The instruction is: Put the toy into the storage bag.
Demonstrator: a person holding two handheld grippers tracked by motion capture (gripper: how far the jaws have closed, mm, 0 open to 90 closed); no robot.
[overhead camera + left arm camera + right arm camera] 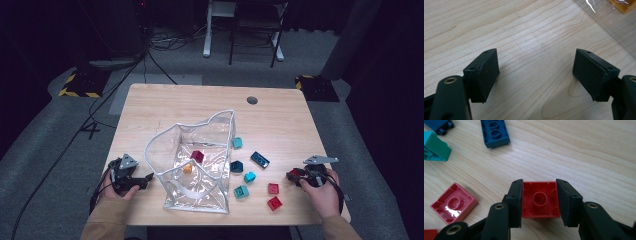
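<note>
Light wooden table [280,120], pale grain, rounded corners, round cable hole [252,100] near far edge. Grey carpet floor [45,135] all round; black cables [75,135] trailing across it at left. Yellow-black striped floor plates [80,85] beyond both far corners. White desk legs [207,30] and dark chair frame [255,30] further back; room otherwise dark.

Clear plastic bag [200,160] standing open at table centre, white-trimmed rim; inside, dark red brick [197,156] and small orange piece [188,168].

Loose on table right of bag: teal bricks [241,191], dark blue bricks [260,159], two red bricks [273,188] near front edge.

Right gripper [539,202] near right front of table, held in right hand [322,192]. Jaws closed onto red brick [539,199], pads pressing both of its sides, hollow underside with round tube facing the camera. Brick low over the table; cannot tell whether it touches the wood. Pink-red brick [452,202] lying underside up just beside, on left of right gripper view.

Left gripper [536,72] resting at left front of table in left hand [117,190], well apart from bricks. Jaws wide apart, nothing between them, bare wood below; corner of bag at top right of left gripper view.
</note>
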